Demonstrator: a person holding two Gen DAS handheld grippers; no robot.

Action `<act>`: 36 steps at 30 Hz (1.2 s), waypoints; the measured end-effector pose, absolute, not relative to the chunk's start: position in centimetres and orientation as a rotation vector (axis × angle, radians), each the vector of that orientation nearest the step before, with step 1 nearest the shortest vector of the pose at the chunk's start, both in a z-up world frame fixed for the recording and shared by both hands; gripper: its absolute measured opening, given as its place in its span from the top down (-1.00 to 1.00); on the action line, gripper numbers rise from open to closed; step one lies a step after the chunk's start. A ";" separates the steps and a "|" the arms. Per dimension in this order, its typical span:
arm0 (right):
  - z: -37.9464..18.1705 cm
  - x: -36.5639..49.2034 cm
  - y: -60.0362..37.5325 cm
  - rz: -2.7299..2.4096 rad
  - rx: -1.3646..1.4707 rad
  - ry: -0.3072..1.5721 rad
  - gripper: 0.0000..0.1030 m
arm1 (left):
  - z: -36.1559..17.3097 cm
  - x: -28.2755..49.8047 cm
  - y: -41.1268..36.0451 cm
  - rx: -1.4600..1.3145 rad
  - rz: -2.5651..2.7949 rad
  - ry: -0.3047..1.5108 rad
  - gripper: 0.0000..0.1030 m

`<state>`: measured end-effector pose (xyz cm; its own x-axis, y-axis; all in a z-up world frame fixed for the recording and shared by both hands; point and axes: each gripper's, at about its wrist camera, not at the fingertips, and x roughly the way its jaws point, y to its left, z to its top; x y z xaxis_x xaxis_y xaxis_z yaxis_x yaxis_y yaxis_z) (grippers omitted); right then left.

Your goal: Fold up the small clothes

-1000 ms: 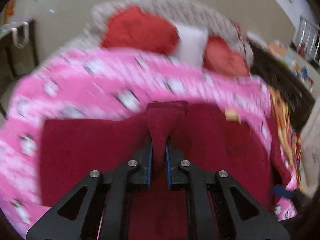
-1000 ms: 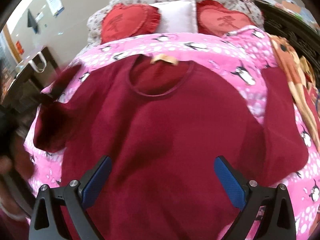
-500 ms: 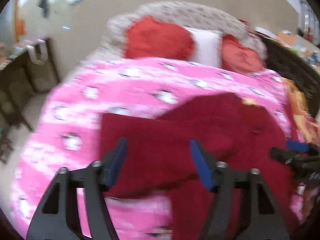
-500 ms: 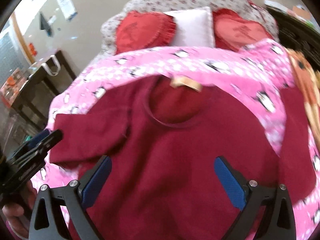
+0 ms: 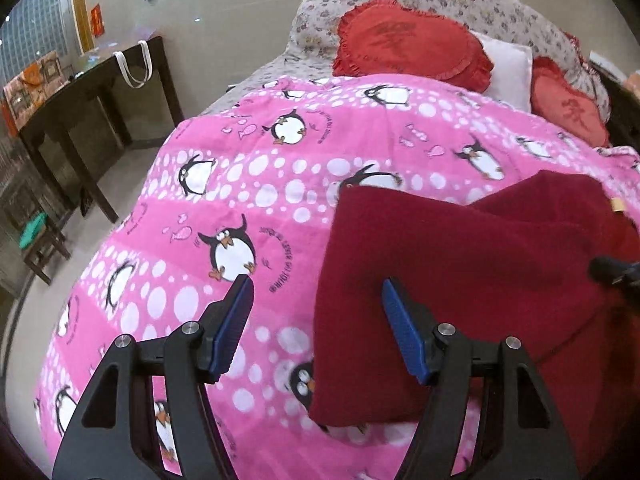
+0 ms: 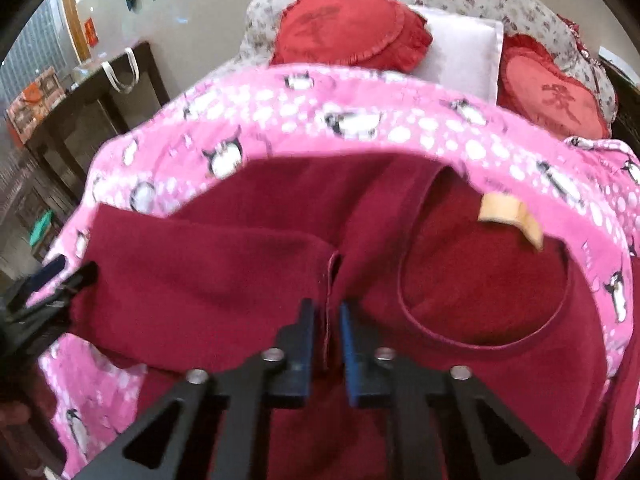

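Note:
A dark red sweater (image 6: 460,280) lies flat on a pink penguin blanket (image 5: 248,184), neck hole and tan label (image 6: 508,216) towards the pillows. Its left sleeve (image 5: 420,280) is folded in across the body. My left gripper (image 5: 316,312) is open and empty, held over the sleeve's outer edge. My right gripper (image 6: 327,332) is shut on the sleeve's cuff edge (image 6: 329,280) near the left shoulder. The left gripper's tip also shows at the left of the right wrist view (image 6: 52,284).
Two red heart cushions (image 5: 408,44) and a white pillow (image 5: 508,68) lie at the head of the bed. A dark wooden table (image 5: 80,108) stands left of the bed, with a small stool (image 5: 36,240) beside it.
My left gripper let go of the sleeve, opened and drew back to the left. My right gripper moved in to the folded sleeve and closed on its cuff edge.

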<state>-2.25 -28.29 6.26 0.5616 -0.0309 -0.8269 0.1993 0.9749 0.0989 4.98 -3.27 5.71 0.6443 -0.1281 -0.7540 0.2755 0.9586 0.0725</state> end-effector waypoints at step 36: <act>5.5 -2.2 -28.5 -0.127 0.168 0.931 0.23 | 6.1 3.3 -2.3 0.100 -0.316 0.874 -0.30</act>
